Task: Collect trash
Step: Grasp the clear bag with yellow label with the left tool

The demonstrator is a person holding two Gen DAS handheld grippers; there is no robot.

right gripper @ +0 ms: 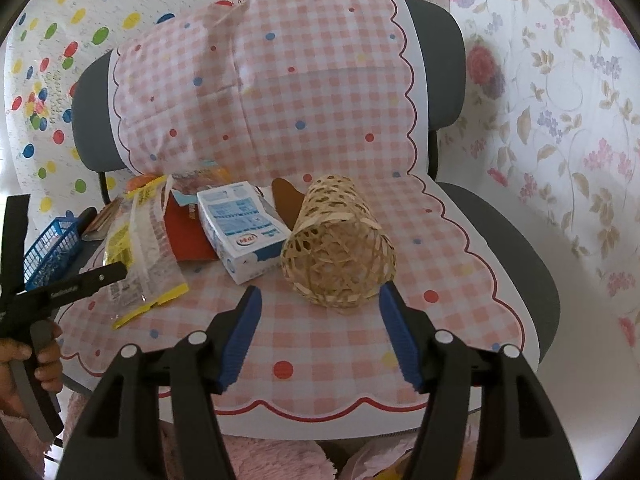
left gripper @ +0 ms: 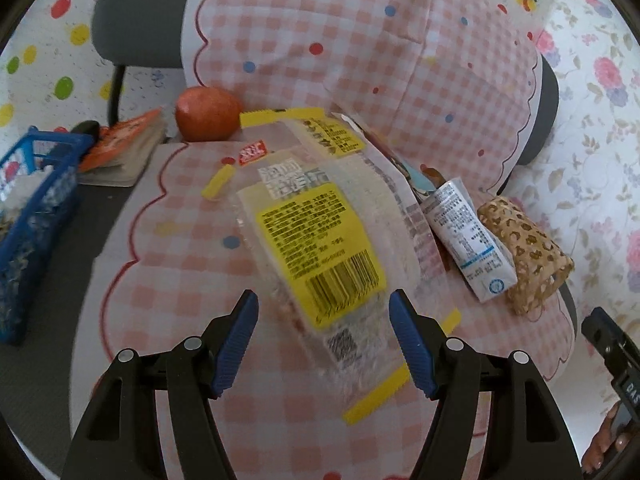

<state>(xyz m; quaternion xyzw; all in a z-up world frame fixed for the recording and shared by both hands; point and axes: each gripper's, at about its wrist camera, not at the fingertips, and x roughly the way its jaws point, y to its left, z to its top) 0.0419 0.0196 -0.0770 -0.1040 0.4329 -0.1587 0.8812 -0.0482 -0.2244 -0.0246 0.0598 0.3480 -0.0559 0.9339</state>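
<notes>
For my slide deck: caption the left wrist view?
Open left gripper approaches clear yellow-labelled wrapper on checked chair cover.

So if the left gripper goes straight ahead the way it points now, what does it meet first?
Most likely the clear wrapper with the yellow label: the open left gripper already has that wrapper's near end between its fingers. The milk carton and wicker basket lie off to the right, out of that line.
</notes>
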